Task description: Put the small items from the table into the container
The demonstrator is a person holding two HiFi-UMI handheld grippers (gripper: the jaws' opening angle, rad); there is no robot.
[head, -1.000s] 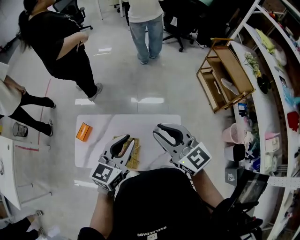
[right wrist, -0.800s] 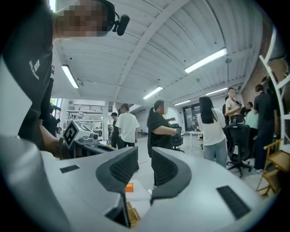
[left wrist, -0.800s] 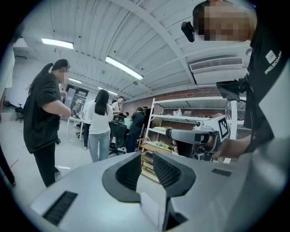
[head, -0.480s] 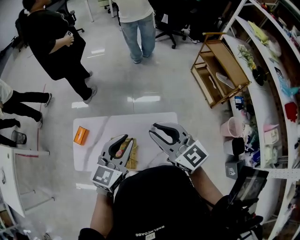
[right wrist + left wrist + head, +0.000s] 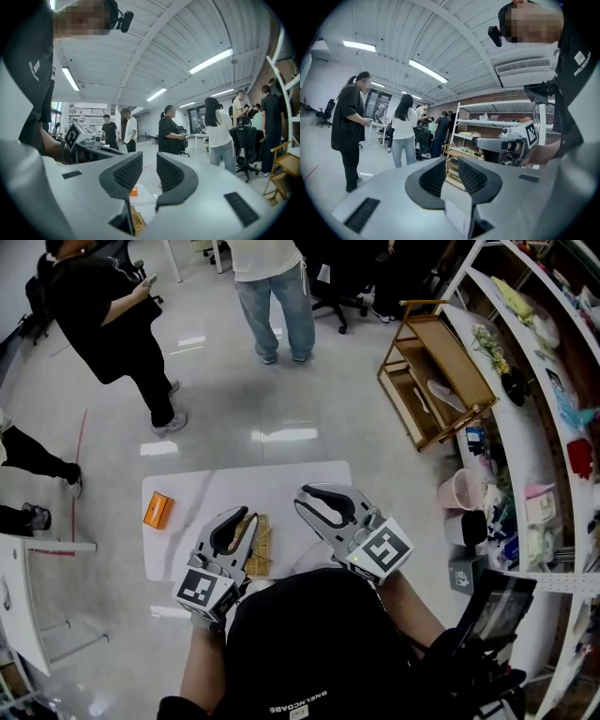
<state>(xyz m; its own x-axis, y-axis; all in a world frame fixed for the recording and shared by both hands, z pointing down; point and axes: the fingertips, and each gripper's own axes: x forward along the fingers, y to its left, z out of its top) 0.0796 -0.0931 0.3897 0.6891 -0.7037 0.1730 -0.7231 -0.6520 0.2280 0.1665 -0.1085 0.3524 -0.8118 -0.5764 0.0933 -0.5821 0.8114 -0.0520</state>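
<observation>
- Hardly anything of ours has moved over the last second: both grippers hang over the near side of the table (image 5: 281, 486) as they did then. The bystanders on the floor beyond have shuffled, and our view has drifted a little.
- Our left gripper (image 5: 242, 519) stands released, with its jaws apart and nothing between them. Through the gap we see only the room beyond.
- Our right gripper (image 5: 309, 498) is released and empty too. It is level above the table, and the gap between its jaws looks out over the tabletop.
- Our woven container (image 5: 260, 545) lies at the table's near edge, just beside the left gripper and partly beneath it. We cannot tell what, if anything, already lies inside, since the gripper covers part of it.
- One small orange item (image 5: 157, 509) rests by the table's left edge, well apart from the container and from both grippers.
- We see no other loose item on the bare tabletop.
- We judge the task unfinished: the orange item is not yet picked up, and neither gripper has begun to reach for it. As far as we can see, carrying it to the container is what is left.
</observation>
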